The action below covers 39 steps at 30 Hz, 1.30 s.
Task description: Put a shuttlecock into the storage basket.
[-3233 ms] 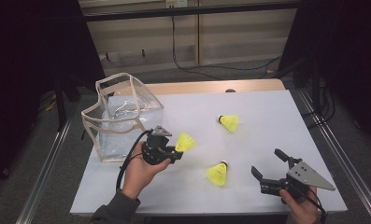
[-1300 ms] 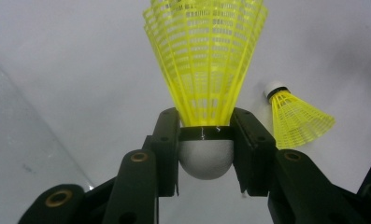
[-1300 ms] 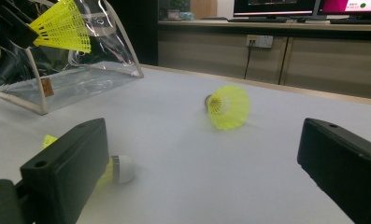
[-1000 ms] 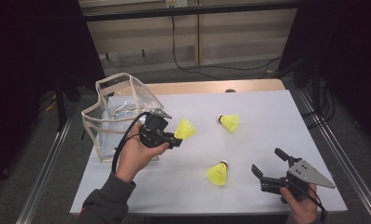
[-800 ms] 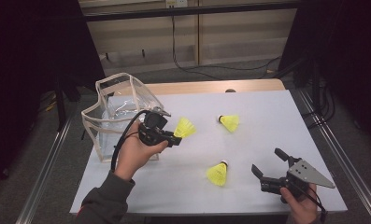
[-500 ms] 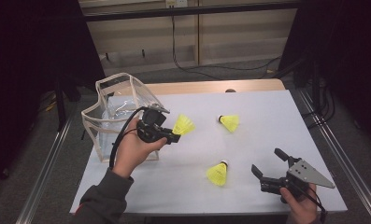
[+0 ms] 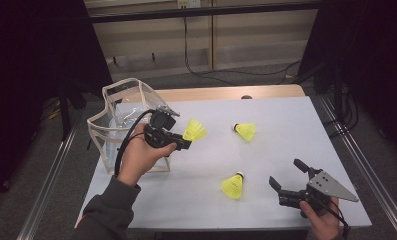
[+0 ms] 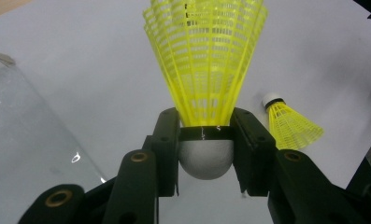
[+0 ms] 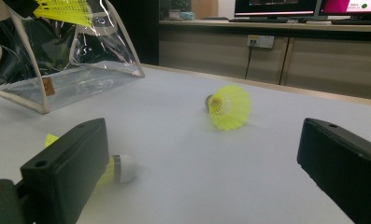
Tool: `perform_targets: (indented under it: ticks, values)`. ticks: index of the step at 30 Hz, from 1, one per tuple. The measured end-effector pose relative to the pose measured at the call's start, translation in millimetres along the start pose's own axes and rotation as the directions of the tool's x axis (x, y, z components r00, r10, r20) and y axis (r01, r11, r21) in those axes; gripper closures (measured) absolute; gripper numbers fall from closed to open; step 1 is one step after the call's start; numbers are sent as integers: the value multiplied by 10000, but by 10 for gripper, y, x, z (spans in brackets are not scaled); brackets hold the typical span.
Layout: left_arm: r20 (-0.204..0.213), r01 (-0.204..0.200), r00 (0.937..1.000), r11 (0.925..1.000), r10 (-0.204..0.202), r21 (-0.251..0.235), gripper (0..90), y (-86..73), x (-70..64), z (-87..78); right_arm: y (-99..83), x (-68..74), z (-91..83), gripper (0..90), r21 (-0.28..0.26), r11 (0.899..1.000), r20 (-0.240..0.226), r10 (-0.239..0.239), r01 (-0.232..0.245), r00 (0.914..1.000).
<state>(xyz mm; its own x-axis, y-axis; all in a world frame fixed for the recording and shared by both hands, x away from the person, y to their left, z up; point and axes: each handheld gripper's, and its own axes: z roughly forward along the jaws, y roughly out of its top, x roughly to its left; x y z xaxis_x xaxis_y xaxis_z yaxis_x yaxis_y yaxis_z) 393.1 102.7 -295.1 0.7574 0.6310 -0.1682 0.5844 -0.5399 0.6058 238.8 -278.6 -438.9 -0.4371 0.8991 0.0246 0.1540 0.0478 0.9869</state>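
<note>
My left gripper (image 7: 185,142) is shut on the white cork of a yellow shuttlecock (image 7: 195,130), held above the table just right of a clear plastic bag (image 7: 117,126). In the left gripper view the jaws of that gripper (image 8: 205,144) clamp the cork, and the shuttlecock's skirt (image 8: 204,60) points away. A second shuttlecock (image 7: 246,131) lies at mid-table and a third (image 7: 233,186) lies nearer the front. My right gripper (image 7: 288,181) rests open at the front right, a little right of the third shuttlecock. In the right gripper view the right gripper (image 9: 202,140) has wide jaws with nothing between them.
The bag (image 9: 66,79) stands open at the table's left, its rim up. A white table top (image 7: 286,120) ends at a wooden strip at the back and at metal rails on both sides. Cables run across the floor behind.
My left hand has lifted the held shuttlecock and carried it back and slightly left, closer to the bag. The right gripper and both loose shuttlecocks have stayed put.
</note>
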Motion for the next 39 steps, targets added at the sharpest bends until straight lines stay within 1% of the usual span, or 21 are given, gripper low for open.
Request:
perform_targets:
  ticks: [1, 3, 4, 5, 8, 12, 14, 16, 17, 23, 24, 26, 27, 31, 32, 33, 36, 37, 39]
  values:
    - [-6, 37, 10000, 10000, -37, -50, 647, 4, 7, -5, 0, 1, 1, 20, -6, 10000, 8, -3, 3, 10000]
    - [64, 27, 10000, 10000, -27, 18, 647, 11, 23, -15, 0, 4, 1, 20, 12, 10000, 22, 1, -1, 10000]
    - [1, 37, 10000, 10000, -37, -11, 647, 12, 24, -17, 1, 3, 0, 20, 9, 10000, 31, -18, 18, 10000]
    - [47, 20, 10000, 10000, -21, 51, 647, 16, 28, -23, 1, 3, 0, 20, 8, 10000, 23, -6, 6, 10000]
    - [12, 70, 10000, 10000, -70, -8, 647, 25, 27, -35, 1, 0, 0, 20, -10, 10000, 13, -10, 10, 10000]
    - [-1, 61, 10000, 10000, -61, 47, 647, 42, 35, -58, 0, 5, 0, 20, 27, 10000, 13, -25, 25, 10000]
    - [-74, 53, 10000, 10000, -53, 53, 646, 49, 39, -69, 1, 7, 1, 21, 3, 10000, -9, -53, 53, 10000]
    - [-33, 34, 10000, 10000, -34, 93, 647, 58, 49, -86, 2, 8, -1, 20, -10, 10000, -20, -80, 80, 10000]
    - [-98, 64, 9999, 10000, -64, 71, 647, 62, 48, -91, 2, 8, -1, 20, -14, 10000, -15, -68, 68, 10000]
    - [-98, -4, 10000, 9999, 5, 100, 647, 99, 46, -127, 3, 5, -3, 20, -13, 10000, -10, -38, 38, 10000]
    - [-46, -9, 10000, 9999, 10, 125, 647, 107, 48, -135, 3, 5, -3, 20, -9, 10000, -8, -54, 54, 10000]
    - [-111, -34, 9999, 9999, 35, 97, 647, 119, 47, -143, 2, 7, -1, 20, -13, 10000, -7, -48, 48, 10000]
    - [-54, -57, 10000, 9999, 58, 136, 647, 127, 50, -151, 2, 8, -1, 20, -9, 10000, -15, -30, 30, 10000]
    - [-107, -7, 9999, 10000, 8, 94, 647, 150, 48, -172, 2, 5, -3, 20, -24, 10000, -2, -40, 40, 10000]
    - [-51, 30, 10000, 10000, -30, 84, 647, 158, 52, -182, 3, 4, -5, 20, -15, 10000, 3, -15, 15, 10000]
    - [-98, -35, 9999, 10000, 36, 88, 647, 164, 57, -188, 3, 4, -5, 20, -13, 10000, 3, -13, 13, 10000]
    - [-31, -11, 10000, 9999, 12, 144, 647, 181, 72, -203, 3, 6, -4, 20, -18, 10000, -5, -36, 36, 10000]
    - [-66, 26, 10000, 9999, -25, 141, 646, 185, 72, -206, 4, 7, -4, 20, -4, 10000, -24, -43, 43, 10000]
    - [-71, -21, 10000, 9999, 22, 153, 647, 197, 81, -225, 5, 8, -4, 20, -10, 10000, -27, -36, 36, 10000]
